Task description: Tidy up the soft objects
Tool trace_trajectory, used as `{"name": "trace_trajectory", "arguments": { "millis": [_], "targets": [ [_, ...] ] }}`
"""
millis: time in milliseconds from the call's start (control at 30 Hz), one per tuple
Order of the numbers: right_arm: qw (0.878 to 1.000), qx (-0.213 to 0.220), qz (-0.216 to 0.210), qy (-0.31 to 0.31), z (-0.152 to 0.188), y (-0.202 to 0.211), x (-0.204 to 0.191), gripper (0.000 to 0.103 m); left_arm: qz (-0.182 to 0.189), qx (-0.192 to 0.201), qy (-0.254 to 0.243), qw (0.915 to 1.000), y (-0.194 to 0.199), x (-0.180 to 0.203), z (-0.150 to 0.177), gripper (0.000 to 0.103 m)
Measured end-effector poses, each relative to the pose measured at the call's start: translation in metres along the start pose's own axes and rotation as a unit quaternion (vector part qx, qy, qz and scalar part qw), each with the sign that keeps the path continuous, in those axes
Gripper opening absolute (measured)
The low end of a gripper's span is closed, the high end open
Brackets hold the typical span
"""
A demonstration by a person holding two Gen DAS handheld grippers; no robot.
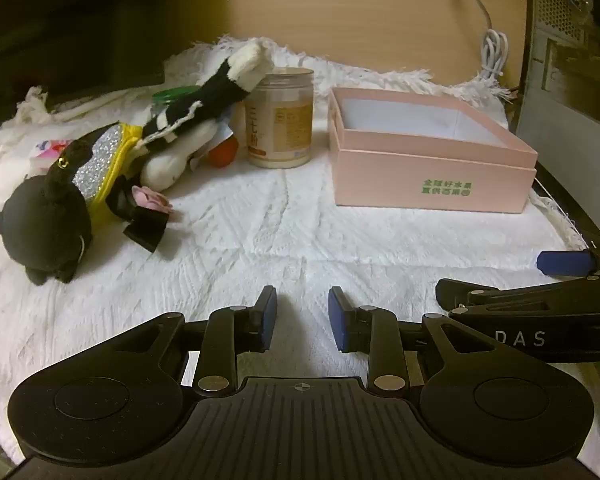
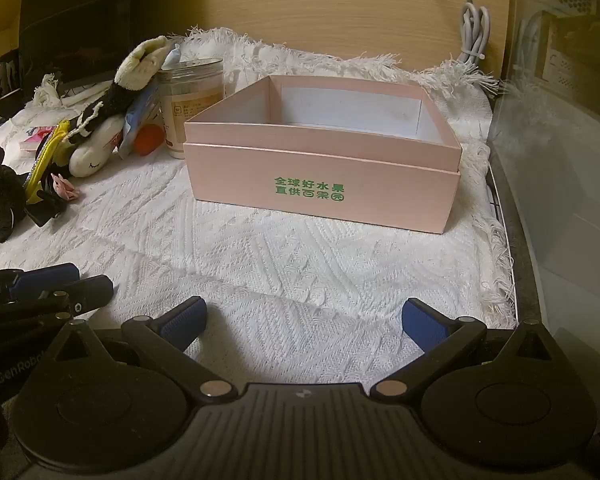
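The pink box (image 2: 320,184) (lidless) shows only its bare white floor.

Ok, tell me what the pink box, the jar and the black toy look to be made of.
Pink box: looks like cardboard, smooth matte pink outside, white inside; thin straight walls, printed green characters.
Jar: probably clear plastic, possibly glass; see-through wall with pale contents and a paper-like label.
Black toy: plush fabric, fuzzy and dull, with a rounded stuffed shape.
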State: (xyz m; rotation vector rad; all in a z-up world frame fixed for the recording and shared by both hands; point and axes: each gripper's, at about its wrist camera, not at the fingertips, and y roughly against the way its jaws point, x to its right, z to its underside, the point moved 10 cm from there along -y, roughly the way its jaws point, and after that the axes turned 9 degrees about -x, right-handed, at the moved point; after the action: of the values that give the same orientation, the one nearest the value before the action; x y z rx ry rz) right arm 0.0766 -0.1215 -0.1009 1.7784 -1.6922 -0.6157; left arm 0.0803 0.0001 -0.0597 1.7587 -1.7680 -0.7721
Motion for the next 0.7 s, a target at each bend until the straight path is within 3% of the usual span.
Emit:
{"name": "trace_trajectory", "arguments": {
  "millis": [700],
  "targets": [
    [1.0, 0.0, 0.0, 0.0, 0.0002, 0.0, 0.0, 0.103, 0.008, -0.001, 0.008, 0.9999, 0.0002, 0.001, 0.0002, 0.032]
  ]
}}
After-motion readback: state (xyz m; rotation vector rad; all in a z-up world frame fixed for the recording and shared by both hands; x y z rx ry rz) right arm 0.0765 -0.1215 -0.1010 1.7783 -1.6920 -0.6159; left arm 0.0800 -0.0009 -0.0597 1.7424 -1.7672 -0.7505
